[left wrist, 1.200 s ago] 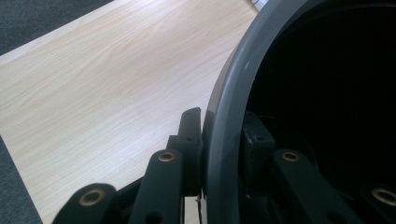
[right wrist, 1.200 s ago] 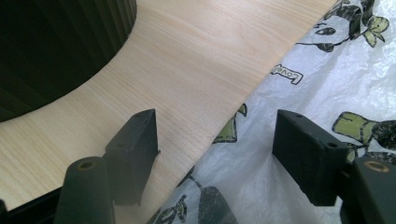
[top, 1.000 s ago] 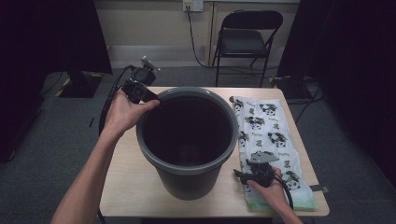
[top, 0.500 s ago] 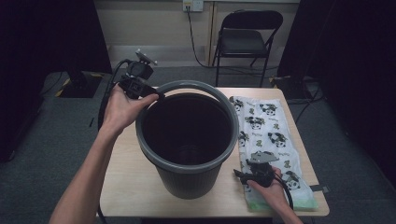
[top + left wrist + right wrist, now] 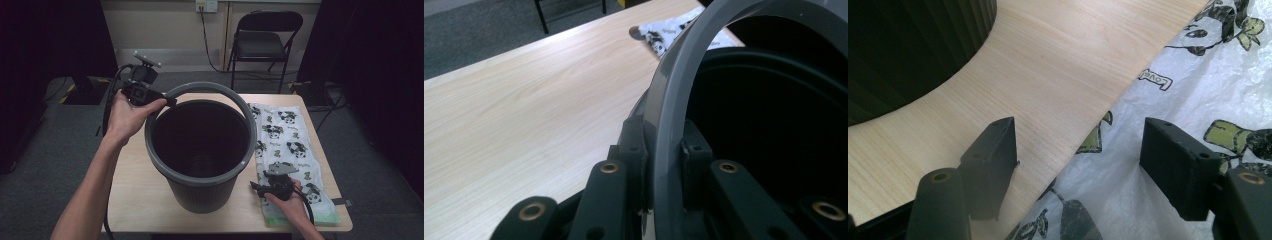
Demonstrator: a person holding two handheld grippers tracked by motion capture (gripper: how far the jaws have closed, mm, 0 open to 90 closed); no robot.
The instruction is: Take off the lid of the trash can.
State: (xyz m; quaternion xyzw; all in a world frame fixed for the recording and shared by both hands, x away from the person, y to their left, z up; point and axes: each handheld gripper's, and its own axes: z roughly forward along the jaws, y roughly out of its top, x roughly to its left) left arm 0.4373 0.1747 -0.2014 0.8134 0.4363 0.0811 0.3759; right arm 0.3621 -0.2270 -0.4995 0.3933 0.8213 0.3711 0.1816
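Wooden table, left gripper clamping bin ring, right gripper open.

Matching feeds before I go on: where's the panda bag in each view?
High view: bag lies right of the bin.
Left gripper view: bag at top centre, beyond the ring.
Right gripper view: bag at right, under the jaws.
Shared landmark: the bin.

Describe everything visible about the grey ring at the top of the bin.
The grey ring is a smooth, flat-sided hoop that looks like plastic, as wide as the dark ribbed bin. It sits tilted, its far-left side lifted clear of the bin's rim and its near side low against the rim. The left gripper is shut on its edge, one jaw outside and one inside. Nothing else touches it.
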